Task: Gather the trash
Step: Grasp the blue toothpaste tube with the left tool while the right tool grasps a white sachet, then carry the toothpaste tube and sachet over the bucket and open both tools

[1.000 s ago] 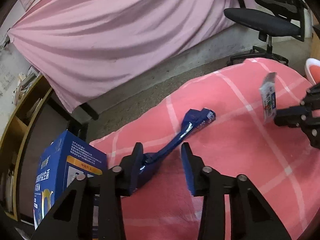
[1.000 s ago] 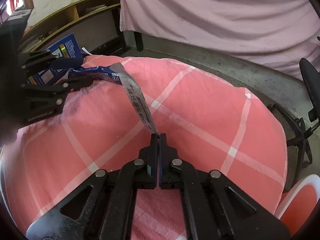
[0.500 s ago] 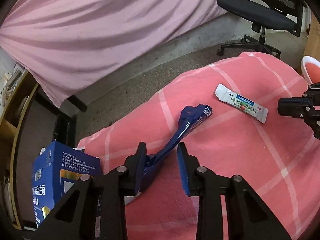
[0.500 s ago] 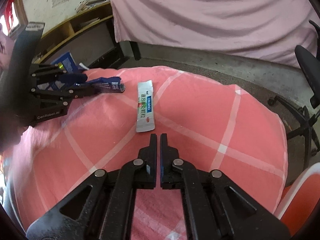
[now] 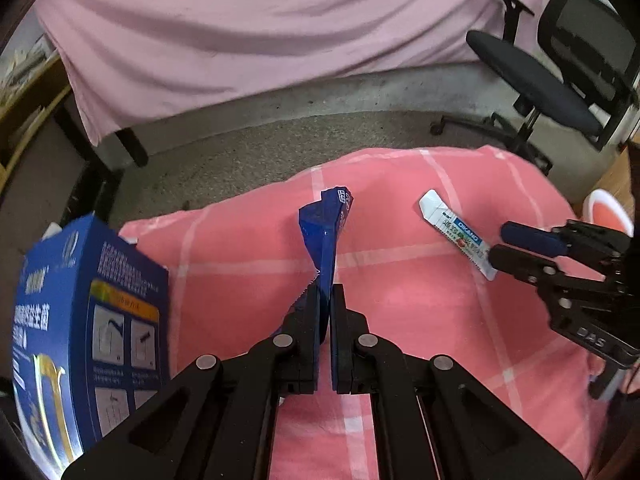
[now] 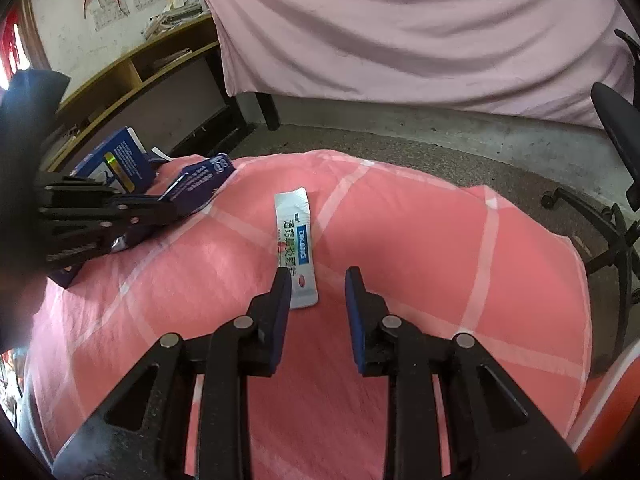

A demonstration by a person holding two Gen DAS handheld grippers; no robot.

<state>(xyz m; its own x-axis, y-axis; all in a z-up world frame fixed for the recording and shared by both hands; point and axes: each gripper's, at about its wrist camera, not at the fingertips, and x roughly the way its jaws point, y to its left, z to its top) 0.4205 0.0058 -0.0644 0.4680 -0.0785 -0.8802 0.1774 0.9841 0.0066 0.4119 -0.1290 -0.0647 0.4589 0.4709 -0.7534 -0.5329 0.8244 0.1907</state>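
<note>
My left gripper (image 5: pixel 329 290) is shut on the near end of a crumpled blue wrapper (image 5: pixel 326 228), which stands up between its pads over the pink checked cloth (image 5: pixel 400 300). In the right wrist view the same blue wrapper (image 6: pixel 200 186) pokes out of the left gripper (image 6: pixel 168 210) at the left. A white sachet (image 6: pixel 296 248) lies flat on the cloth. My right gripper (image 6: pixel 316 280) hovers at its near end, jaws opening, pads off the sachet. From the left wrist view the sachet (image 5: pixel 456 234) lies just ahead of the right gripper (image 5: pixel 502 244).
A blue printed box (image 5: pixel 80 332) stands at the cloth's left edge, also the blue box (image 6: pixel 120 160) behind the left gripper. Beyond the cloth are a grey floor (image 5: pixel 280 148), a pink draped sheet (image 5: pixel 260 32), an office chair (image 5: pixel 560 76) and wooden shelves (image 6: pixel 132 76).
The right gripper let go of the white sachet, which now lies flat on the cloth, and its jaws have spread. The left gripper closed on the blue wrapper and rolled, lifting it upright.
</note>
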